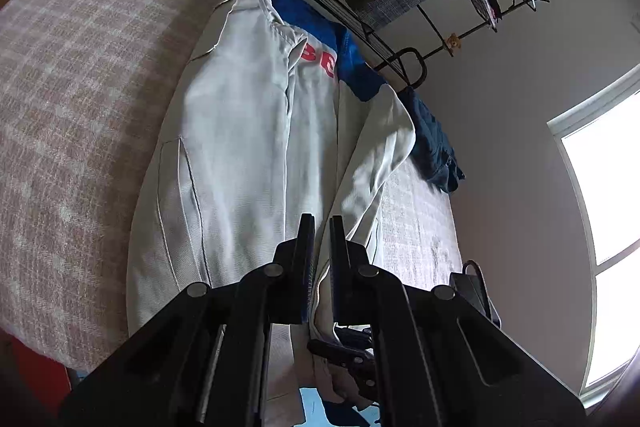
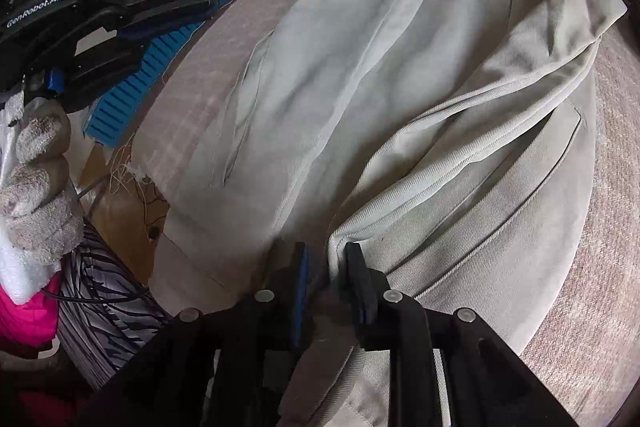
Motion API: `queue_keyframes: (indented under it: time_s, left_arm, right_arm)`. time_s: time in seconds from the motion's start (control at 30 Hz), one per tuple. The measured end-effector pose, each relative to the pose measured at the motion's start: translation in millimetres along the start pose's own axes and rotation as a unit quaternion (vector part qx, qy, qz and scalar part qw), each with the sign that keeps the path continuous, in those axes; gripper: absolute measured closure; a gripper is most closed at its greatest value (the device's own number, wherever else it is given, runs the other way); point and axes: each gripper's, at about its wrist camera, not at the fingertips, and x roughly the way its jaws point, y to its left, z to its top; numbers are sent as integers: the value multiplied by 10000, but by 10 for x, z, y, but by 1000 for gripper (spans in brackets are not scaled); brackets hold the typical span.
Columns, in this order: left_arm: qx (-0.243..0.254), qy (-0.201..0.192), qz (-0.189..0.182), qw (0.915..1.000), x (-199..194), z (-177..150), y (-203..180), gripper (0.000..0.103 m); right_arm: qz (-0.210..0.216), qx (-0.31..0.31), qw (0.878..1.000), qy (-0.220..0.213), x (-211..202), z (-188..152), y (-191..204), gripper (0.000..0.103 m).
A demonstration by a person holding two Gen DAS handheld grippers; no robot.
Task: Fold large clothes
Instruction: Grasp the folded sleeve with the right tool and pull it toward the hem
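Right wrist view: "GenRobot.AI" on closed left gripper (image 2: 160,11); right gripper (image 2: 330,267) narrowly parted over jacket (image 2: 400,107).

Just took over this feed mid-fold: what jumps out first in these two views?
A big pale grey jacket with a blue collar and red letters lies spread over the checked bed. The right gripper hangs over its near hem, jaws slightly apart. A gloved hand holds the left gripper at the left edge.
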Motion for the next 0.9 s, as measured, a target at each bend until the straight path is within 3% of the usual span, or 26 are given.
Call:
queue_keyframes:
  time_s: [0.17,0.37,0.63,0.9]
  left_arm:
    - [384,397,-72,9984,270,-185,-259,100]
    - [778,1144,-271,9900,698,-537,-586,100]
    - [1207,1565,221,9800,1029,-868,-654,100]
    - [1034,1786,363,9778,1189,-889,-481,100]
  right_arm:
    - [531,60,9975,-466,-548,-185,-97,66]
    - [60,598,9934,-972,-1052,-158,-673,65]
    - [-543,1358,9733,-1768,-1394,336,-1549,39]
    - [-523,1918,9539,-2247,-1304,1066,-2182,25]
